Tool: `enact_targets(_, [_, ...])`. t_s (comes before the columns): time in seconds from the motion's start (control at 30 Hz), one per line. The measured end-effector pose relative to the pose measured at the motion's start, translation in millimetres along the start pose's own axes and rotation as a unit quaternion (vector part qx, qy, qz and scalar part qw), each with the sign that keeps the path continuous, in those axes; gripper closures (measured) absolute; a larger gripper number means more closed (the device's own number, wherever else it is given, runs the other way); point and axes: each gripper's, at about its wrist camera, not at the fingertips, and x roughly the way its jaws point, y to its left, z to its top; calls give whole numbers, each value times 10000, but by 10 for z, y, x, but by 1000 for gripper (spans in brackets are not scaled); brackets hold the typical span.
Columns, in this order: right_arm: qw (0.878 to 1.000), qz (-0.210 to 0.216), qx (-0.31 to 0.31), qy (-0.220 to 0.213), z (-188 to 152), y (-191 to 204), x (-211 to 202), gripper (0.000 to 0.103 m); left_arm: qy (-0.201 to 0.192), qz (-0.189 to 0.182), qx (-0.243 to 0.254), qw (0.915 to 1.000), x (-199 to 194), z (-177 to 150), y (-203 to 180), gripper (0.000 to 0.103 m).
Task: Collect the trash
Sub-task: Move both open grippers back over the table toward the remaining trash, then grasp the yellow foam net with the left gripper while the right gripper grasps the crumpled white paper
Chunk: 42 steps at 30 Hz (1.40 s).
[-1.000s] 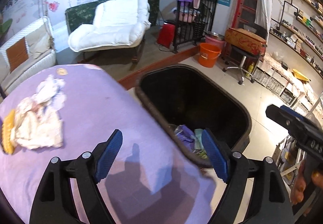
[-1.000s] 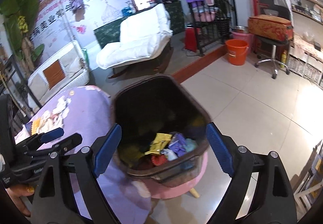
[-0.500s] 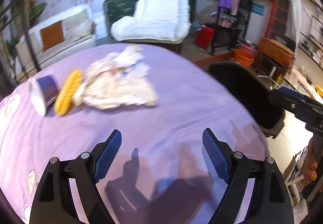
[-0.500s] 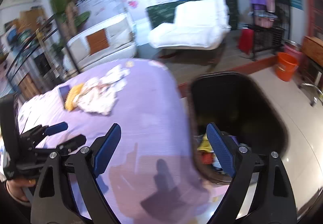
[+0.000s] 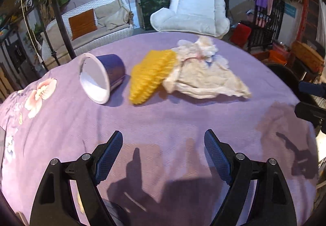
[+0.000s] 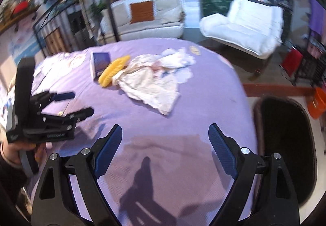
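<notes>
On the purple tablecloth [image 5: 163,116] lie a tipped blue paper cup [image 5: 101,77] with a white inside, a yellow ridged wrapper [image 5: 150,76] and crumpled cream tissue paper [image 5: 203,75]. The same cup [image 6: 100,62], yellow wrapper [image 6: 113,71] and tissue [image 6: 150,81] show in the right wrist view. My left gripper [image 5: 163,152] hangs open over bare cloth, short of the trash. My right gripper [image 6: 165,146] is open too, over the cloth nearer the black bin [image 6: 285,144]. The left gripper [image 6: 79,103] also appears at that view's left, held by a hand.
The black bin [image 5: 285,77] stands off the table's right edge. Behind the table are a white wicker sofa [image 5: 97,22], a white lounge chair [image 5: 195,16] and an orange bucket [image 6: 317,101]. Floral print marks the cloth's left side [image 5: 38,93].
Both grippers swung left from above the bin to over the table. The cup, yellow wrapper and tissue now sit centred and closer in both views. Both stayed open.
</notes>
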Motion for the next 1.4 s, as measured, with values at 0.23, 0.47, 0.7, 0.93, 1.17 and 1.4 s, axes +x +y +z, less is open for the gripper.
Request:
enact_targets(0.23, [9946,-23,-899,519,300,342,684,17,120,334,485,9982,328,208,153,39])
enact_targets(0.47, [9771,-475,-1850,937,455,485,1191,28,74,414,803,9959,503,328,128,42])
enact_targets(0.7, [9760,-472,-1870,1011,471,402,1272,74,119,352,858,9956,677,436,87,61])
enact_targets(0.93, [9844,-247,-1548,798,407,345,1001,94,25,243,421,9988,500,389,139,82])
enact_targets(1.17, [9918,-66,-1188,460,294,340,611,95,-272,263,216,9990,151,284,53,83])
enact_targets(1.4, [9971,73,-757,84,152,297,166,96,-564,15,2,9984,-203,159,-135,83])
